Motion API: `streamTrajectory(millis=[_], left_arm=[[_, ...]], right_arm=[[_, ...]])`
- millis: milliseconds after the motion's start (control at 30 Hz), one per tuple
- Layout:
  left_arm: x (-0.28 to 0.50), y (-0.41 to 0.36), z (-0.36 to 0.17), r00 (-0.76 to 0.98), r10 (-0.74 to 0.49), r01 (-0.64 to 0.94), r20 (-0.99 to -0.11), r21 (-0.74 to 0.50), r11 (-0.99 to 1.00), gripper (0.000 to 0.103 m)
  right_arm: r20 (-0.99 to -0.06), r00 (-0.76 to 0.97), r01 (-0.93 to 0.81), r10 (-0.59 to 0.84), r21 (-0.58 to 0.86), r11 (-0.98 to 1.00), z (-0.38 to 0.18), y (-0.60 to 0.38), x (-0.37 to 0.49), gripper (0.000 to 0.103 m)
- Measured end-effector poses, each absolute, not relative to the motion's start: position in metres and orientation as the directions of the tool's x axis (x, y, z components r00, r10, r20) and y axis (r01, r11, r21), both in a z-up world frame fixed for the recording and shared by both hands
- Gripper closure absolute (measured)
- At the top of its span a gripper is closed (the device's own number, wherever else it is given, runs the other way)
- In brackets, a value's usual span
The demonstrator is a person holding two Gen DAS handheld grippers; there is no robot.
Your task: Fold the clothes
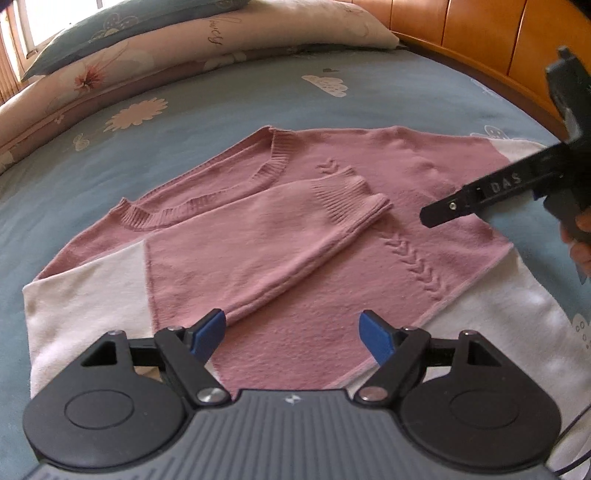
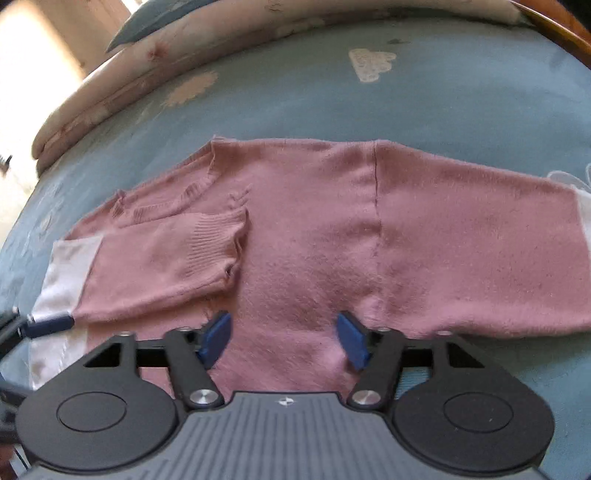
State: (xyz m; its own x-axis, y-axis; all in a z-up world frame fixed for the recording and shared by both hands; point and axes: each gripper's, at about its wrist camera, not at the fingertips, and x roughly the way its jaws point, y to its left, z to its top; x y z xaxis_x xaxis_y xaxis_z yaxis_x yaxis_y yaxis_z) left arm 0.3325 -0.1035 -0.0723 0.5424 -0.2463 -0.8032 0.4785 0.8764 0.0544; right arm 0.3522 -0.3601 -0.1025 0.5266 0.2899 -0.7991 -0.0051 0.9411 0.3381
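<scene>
A pink knitted sweater [image 1: 369,229] with white panels lies flat on the blue bedsheet [image 1: 221,99], neckline to the far left. One sleeve [image 1: 295,236] is folded across its chest, ribbed cuff [image 1: 343,199] uppermost. My left gripper [image 1: 291,328] hovers open just above the sweater's near part, nothing between its blue pads. In the right wrist view the sweater [image 2: 314,236] fills the middle, its other sleeve [image 2: 480,251] stretched out to the right. My right gripper [image 2: 282,334] is open low over the sweater's body. The right gripper's body [image 1: 517,184] shows at the right edge of the left wrist view, held by a hand.
A floral pillow [image 1: 147,62] and a blue pillow [image 1: 122,26] lie along the far side of the bed. A wooden headboard [image 1: 480,33] curves along the far right. Bare bedsheet [image 2: 424,103] surrounds the sweater.
</scene>
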Motion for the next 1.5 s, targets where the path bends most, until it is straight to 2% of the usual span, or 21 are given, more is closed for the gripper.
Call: streamTrajectory(millis=[200, 333, 400, 500, 667, 833, 967, 1133, 1200, 1500], left_arm=[[0.33, -0.119, -0.076, 0.532, -0.239, 0.471, -0.812, 0.049, 0.881, 0.023], [0.325, -0.131, -0.075, 0.525, -0.247, 0.497, -0.814, 0.058, 0.866, 0.023], [0.322, -0.136, -0.075, 0.524, -0.249, 0.515, -0.815, 0.07, 0.854, 0.023], [0.319, -0.146, -0.076, 0.515, -0.251, 0.542, -0.82, 0.084, 0.836, 0.023], [0.315, -0.173, -0.078, 0.466, -0.296, 0.586, -0.834, 0.04, 0.81, 0.023], [0.305, -0.202, -0.08, 0.416, -0.345, 0.636, -0.841, -0.002, 0.772, 0.023], [0.305, -0.217, -0.09, 0.345, -0.353, 0.628, -0.87, -0.066, 0.776, 0.022], [0.307, -0.221, -0.098, 0.305, -0.354, 0.572, -0.884, -0.128, 0.81, 0.011], [0.309, -0.221, -0.1, 0.299, -0.352, 0.549, -0.887, -0.142, 0.824, 0.01], [0.314, -0.23, -0.101, 0.298, -0.316, 0.496, -0.901, -0.137, 0.857, 0.005]], right_arm=[[-0.761, 0.543, -0.044, 0.355, 0.396, 0.917, -0.085, -0.362, 0.344, 0.034], [-0.811, 0.474, -0.086, 0.343, 0.346, 0.934, -0.106, -0.353, 0.346, 0.035], [-0.792, 0.485, -0.07, 0.371, 0.388, 0.919, -0.1, -0.364, 0.338, 0.035], [-0.759, 0.53, -0.007, 0.379, 0.443, 0.897, -0.087, -0.393, 0.32, 0.035], [-0.761, 0.577, 0.256, 0.298, 0.514, 0.818, -0.09, -0.478, 0.286, 0.035], [-0.729, 0.658, 0.5, 0.19, 0.612, 0.613, -0.099, -0.572, 0.244, 0.035], [-0.686, 0.722, 0.596, 0.088, 0.682, 0.425, -0.111, -0.634, 0.218, 0.035], [-0.649, 0.759, 0.621, 0.06, 0.748, 0.236, -0.138, -0.675, 0.204, 0.035], [-0.638, 0.766, 0.617, 0.075, 0.763, 0.193, -0.148, -0.682, 0.203, 0.035], [-0.577, 0.814, 0.551, 0.066, 0.803, 0.227, -0.158, -0.699, 0.226, 0.035]])
